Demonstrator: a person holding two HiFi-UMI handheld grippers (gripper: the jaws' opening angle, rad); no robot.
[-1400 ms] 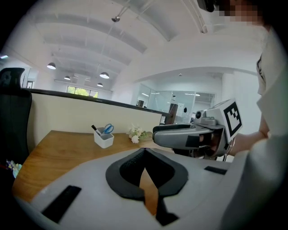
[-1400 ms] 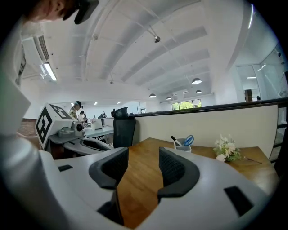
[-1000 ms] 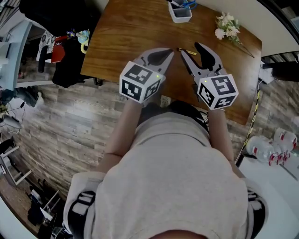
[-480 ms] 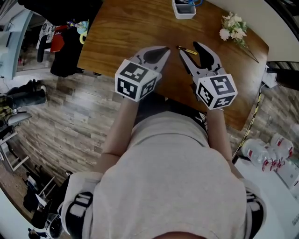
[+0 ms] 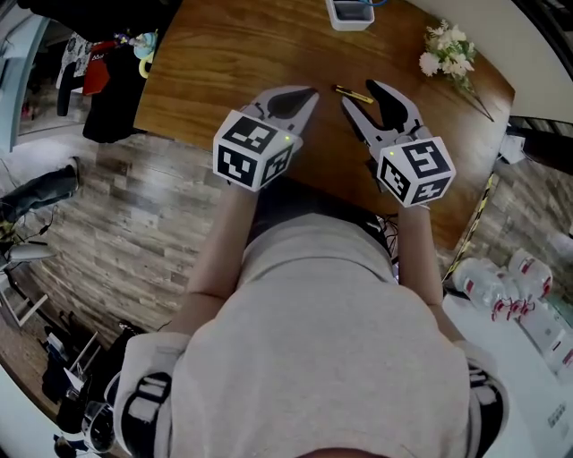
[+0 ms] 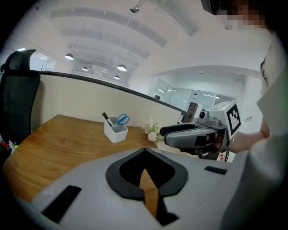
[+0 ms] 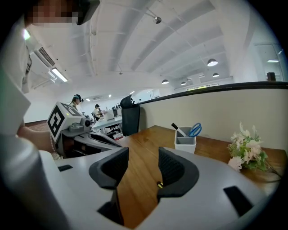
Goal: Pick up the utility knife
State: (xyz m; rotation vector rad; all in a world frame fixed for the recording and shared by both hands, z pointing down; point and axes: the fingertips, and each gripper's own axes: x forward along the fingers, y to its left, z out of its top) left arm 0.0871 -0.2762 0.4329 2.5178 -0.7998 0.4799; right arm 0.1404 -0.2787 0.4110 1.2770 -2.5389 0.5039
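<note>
The utility knife (image 5: 352, 91), a slim yellow and black tool, lies on the wooden table (image 5: 224, 63). My right gripper (image 5: 361, 96) is open just above the table, and the knife's end shows between its jaw tips. In the right gripper view only a small yellow bit of the knife (image 7: 159, 184) peeks out beside one pad of that gripper (image 7: 143, 155). My left gripper (image 5: 309, 92) hovers to the knife's left, shut and holding nothing. Its tips meet in the left gripper view (image 6: 145, 150).
A white pen holder (image 5: 347, 12) with a marker and scissors stands at the table's far edge, and a flower sprig (image 5: 448, 49) lies at the far right. A black chair (image 6: 18, 99) stands beyond the left end. Bottles (image 5: 510, 286) stand off the table at the right.
Both grippers stay over the table's near edge beside the knife. The left one has drifted slightly left, and the head view has shifted a little. Neither gripper's state has changed.
</note>
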